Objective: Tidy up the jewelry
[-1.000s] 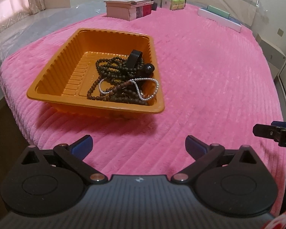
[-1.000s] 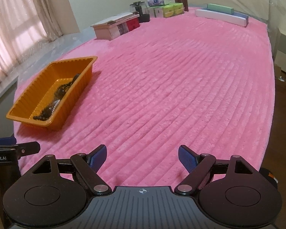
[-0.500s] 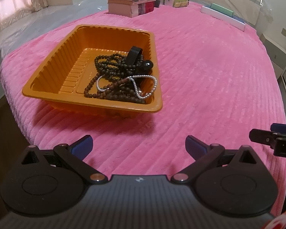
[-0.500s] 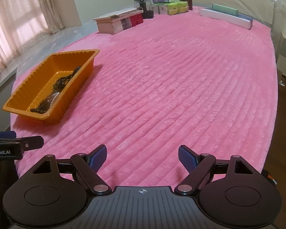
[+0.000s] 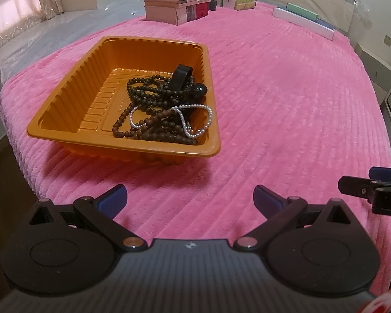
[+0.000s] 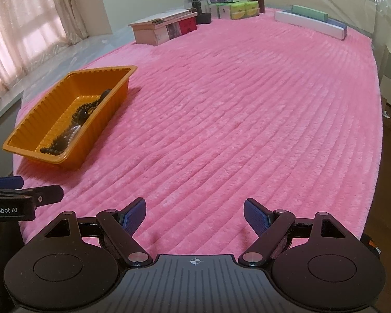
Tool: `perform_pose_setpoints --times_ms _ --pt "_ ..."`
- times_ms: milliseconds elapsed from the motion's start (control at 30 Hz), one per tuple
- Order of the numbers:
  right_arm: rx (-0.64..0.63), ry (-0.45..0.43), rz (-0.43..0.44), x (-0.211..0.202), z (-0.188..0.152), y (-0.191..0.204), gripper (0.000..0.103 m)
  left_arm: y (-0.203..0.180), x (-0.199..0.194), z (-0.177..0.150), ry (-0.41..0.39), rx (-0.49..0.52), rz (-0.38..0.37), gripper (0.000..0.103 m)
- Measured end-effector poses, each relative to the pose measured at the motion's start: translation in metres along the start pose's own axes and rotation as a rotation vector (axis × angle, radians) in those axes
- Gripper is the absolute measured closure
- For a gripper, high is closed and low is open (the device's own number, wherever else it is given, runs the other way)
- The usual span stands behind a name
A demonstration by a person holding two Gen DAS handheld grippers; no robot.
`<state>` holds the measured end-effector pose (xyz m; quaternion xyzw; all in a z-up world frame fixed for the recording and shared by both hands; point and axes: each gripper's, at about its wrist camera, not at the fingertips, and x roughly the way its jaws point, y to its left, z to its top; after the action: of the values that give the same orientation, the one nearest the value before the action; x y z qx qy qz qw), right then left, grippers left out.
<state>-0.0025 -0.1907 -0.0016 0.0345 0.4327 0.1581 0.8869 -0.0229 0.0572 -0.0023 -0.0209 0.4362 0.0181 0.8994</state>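
An orange plastic tray (image 5: 65, 99) (image 6: 52, 96) sits on the pink ribbed bedspread (image 5: 286, 104) near its left front corner. In its right half lies a tangle of dark wooden bead strands (image 5: 153, 96) (image 6: 54, 147), a white pearl strand (image 5: 195, 122) and a black band (image 5: 181, 77). My left gripper (image 5: 190, 199) hovers open just in front of the tray, nothing between its blue pads. My right gripper (image 6: 194, 215) is open over bare bedspread, to the right of the tray, and holds nothing. Each gripper shows at the other view's edge.
A pale wooden jewelry box (image 6: 159, 30) (image 5: 174, 7) stands at the far left of the bed. Tissue and green boxes (image 6: 232, 6) and a long white box (image 6: 310, 24) line the far edge. A curtained window (image 6: 26, 31) is at left; the floor drops off at right.
The left wrist view has tipped so the tray sits lower and closer in the picture. In the right wrist view the tray has slid slightly lower left. Both grippers stay open.
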Motion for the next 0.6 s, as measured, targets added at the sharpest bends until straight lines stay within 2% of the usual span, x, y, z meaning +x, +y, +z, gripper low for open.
perform_pose_setpoints --times_ms 600 --pt "-0.003 -0.002 -0.002 0.0014 -0.0001 0.0028 0.021 -0.0008 -0.0006 -0.0002 -0.004 0.005 0.003 0.001"
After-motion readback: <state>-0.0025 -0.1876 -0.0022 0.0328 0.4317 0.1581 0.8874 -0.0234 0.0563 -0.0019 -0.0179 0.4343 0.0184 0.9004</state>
